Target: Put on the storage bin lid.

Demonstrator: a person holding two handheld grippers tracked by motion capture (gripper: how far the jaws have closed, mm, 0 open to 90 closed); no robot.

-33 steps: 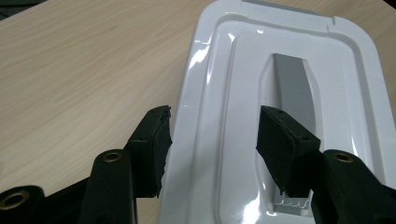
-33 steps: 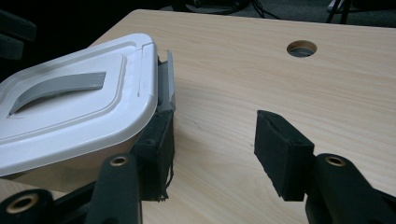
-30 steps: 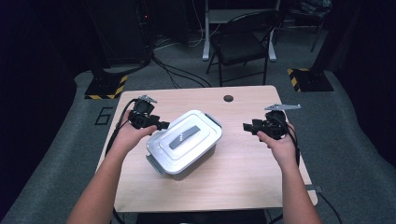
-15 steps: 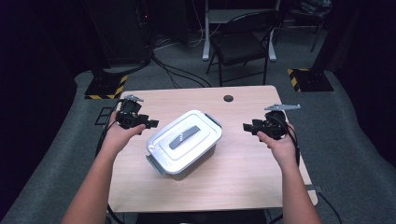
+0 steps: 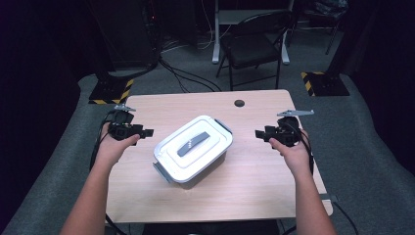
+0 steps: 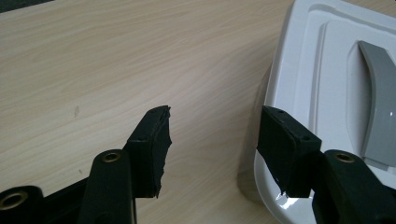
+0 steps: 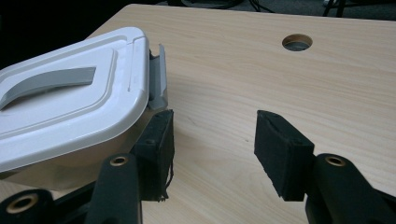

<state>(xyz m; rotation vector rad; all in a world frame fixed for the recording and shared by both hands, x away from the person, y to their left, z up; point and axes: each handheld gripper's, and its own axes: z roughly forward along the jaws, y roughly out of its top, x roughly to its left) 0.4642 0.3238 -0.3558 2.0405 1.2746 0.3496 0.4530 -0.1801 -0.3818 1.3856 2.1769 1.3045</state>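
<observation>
Between the two empty, open-jawed grippers the white lidded box (image 5: 193,149) lies diagonally, right gripper (image 5: 261,133) nearer its far latch than left gripper (image 5: 147,131).

Between the black jaws of the left gripper (image 6: 212,140) lies pale wood-grain surface (image 6: 116,60). Beside its right jaw sits a white box (image 6: 299,93) with a grey handle (image 6: 380,102). The right gripper (image 7: 212,144) is black too, with a grey clasp (image 7: 159,77) above its left jaw.
</observation>
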